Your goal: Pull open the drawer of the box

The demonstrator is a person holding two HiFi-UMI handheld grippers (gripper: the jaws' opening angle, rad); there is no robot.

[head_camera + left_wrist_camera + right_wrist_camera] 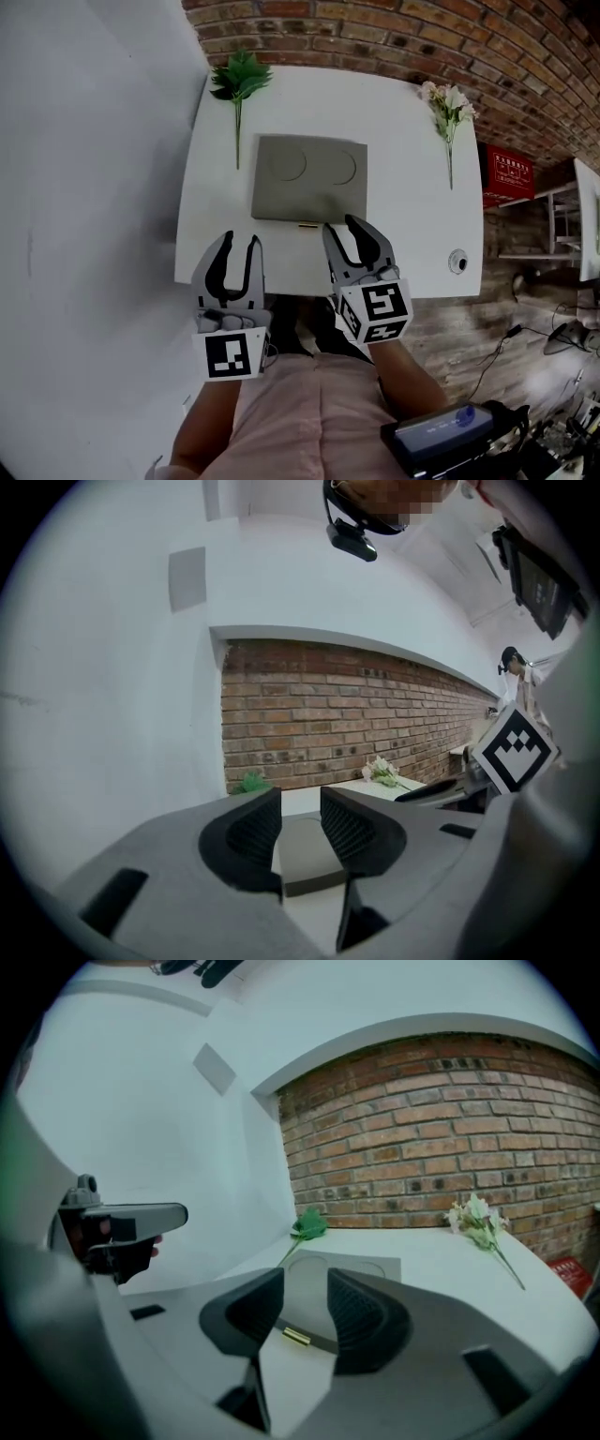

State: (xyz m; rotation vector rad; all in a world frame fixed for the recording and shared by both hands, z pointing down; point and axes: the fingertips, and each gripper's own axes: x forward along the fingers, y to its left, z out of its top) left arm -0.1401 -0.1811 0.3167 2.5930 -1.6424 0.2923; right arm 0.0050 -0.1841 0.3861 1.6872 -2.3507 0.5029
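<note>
The right hand-held gripper [339,225] hangs over the near edge of the desk [403,141] with its jaws apart and nothing clamped. Its own view looks straight through the gap at a small gold handle [295,1336], which lies ahead of the pads and has not been reached. The left hand-held gripper [239,240] is also parted and empty. It hovers beside the right one, just short of the near edge, and aims at the box's near left corner.

This looks like the approach step, with the drawer [312,1342] apparently shut, since its dark front sits flush under the lid. The next move probably calls for easing the right jaws forward around the handle, closing on it, then drawing straight back toward the near edge. The left one could steady the box if it slides.

The box [309,178] is a flat grey square with two faint circles on its top. It sits mid-desk, a little toward the near edge, and the handle [307,225] is centred on the front that faces the person.
</note>
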